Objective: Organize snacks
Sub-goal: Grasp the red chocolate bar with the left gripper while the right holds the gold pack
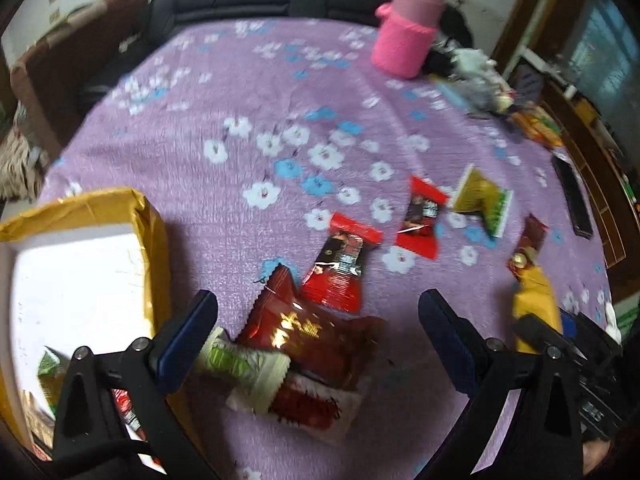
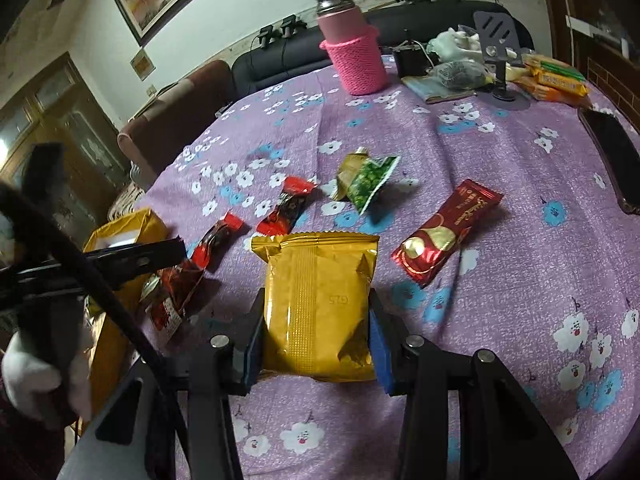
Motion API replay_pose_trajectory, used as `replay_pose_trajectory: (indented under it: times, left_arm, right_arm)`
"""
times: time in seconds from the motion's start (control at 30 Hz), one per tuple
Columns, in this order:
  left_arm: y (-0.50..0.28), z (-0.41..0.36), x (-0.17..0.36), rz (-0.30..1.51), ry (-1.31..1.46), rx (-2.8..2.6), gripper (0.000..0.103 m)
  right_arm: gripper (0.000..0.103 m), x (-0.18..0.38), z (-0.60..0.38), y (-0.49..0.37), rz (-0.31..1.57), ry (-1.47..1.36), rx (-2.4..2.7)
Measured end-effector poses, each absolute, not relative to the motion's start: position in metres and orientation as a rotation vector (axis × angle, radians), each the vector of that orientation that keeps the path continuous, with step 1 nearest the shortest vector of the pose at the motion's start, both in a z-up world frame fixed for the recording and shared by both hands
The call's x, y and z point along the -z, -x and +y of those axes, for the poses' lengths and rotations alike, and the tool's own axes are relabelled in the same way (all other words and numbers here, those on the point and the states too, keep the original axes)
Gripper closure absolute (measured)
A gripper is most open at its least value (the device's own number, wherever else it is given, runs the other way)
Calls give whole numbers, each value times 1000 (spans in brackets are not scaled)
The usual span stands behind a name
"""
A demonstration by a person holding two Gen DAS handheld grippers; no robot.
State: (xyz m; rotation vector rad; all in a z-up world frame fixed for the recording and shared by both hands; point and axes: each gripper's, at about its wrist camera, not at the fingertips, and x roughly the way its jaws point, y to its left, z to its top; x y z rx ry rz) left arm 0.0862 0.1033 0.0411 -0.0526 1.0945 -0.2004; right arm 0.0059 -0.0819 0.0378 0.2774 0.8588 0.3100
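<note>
Right gripper point(image 2: 316, 344), blue-padded fingers clamped on the two long side edges of a gold foil snack pouch point(image 2: 318, 304); the pouch is rectangular and crinkled, its crimped top seam pointing away from the camera, its long axis in line with the fingers, held just above a table draped in a nubbly purple floral cloth point(image 2: 500, 280). Left gripper point(image 1: 316, 332), jaws spread wide and holding nothing, poised over a glossy dark-red packet point(image 1: 304, 332) that overlaps a white-and-green wrapper point(image 1: 244, 364) and a white-and-red one point(image 1: 312, 404). To its left, a box point(image 1: 80, 264) with yellow-taped rim and white interior holds a few wrappers at its near end. Loose on the cloth: two red-and-black sachets point(image 2: 218, 240) point(image 2: 288, 206), each lying diagonally; a creased green-and-gold sachet point(image 2: 366, 178); and a shiny maroon bar packet point(image 2: 444, 232), long axis diagonal, just right of the held pouch. At the far edge stand a flask in a pink knitted sleeve point(image 2: 356, 56) and, to its right, mixed clutter with stacked orange packs point(image 2: 556, 80); a dark phone point(image 2: 616, 152) lies flat near the right rim.
</note>
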Motion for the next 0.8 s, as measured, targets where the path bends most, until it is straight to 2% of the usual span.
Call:
replay_pose_trajectory:
  times: [0.1, 0.2, 0.4, 0.8]
  left_arm:
    - [-80, 94, -30, 1201, 156, 385, 13]
    - [-59, 76, -34, 1260, 279, 635, 15]
    - [-40, 64, -61, 1124, 108, 541, 13]
    - [-60, 20, -29, 1024, -281, 471, 13]
  right_arm:
    - [59, -36, -89, -9, 872, -319, -310]
    - [59, -35, -95, -11, 883, -361, -319]
    - [59, -35, -104, -11, 885, -396, -286]
    - [59, -35, -116, -9, 886, -440, -258]
